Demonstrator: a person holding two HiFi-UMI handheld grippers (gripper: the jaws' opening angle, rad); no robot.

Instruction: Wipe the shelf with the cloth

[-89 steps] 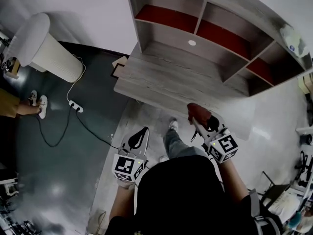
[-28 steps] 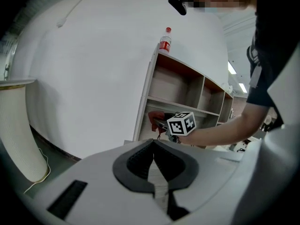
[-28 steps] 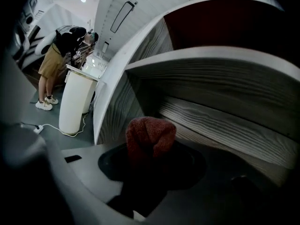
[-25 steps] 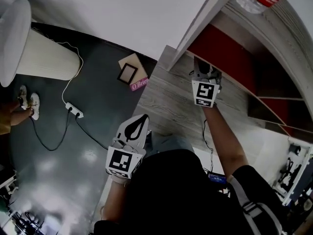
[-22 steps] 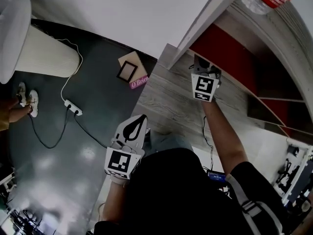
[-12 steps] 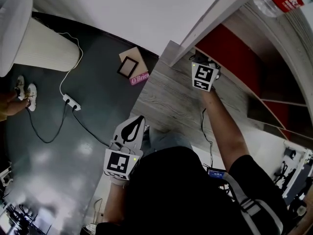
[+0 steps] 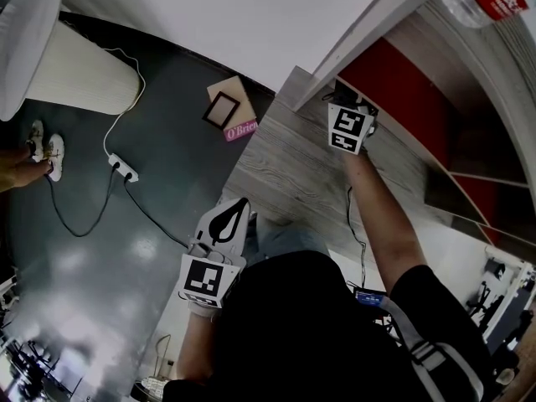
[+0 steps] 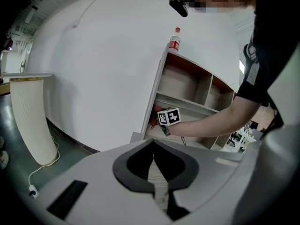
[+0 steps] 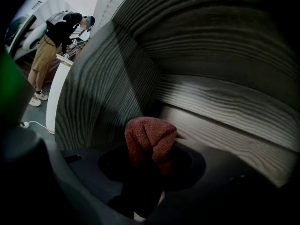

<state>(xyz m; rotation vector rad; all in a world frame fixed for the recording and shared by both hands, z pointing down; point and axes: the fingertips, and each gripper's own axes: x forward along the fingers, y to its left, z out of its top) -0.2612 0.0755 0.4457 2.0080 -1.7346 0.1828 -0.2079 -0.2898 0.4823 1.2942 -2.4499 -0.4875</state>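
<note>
Now, right gripper (image 7: 344,100): its jaws are closed tight on the red cloth (image 9: 150,137). It reaches into the far left box of the wooden shelf (image 7: 293,166).
Cloth: bunched up in a ball. It sticks out past the jaws, close to the corner where the side wall meets the bottom board. I cannot tell if it touches the wood.
Left gripper (image 7: 239,206): jaws are closed together with nothing in them. It hangs low near the person's body, well away from the shelf.
Top of shelf: a bottle (image 8: 174,40) with a red label stands there.
Floor: a white power strip (image 7: 121,167) and a small picture frame (image 7: 222,109) lie there.
</note>
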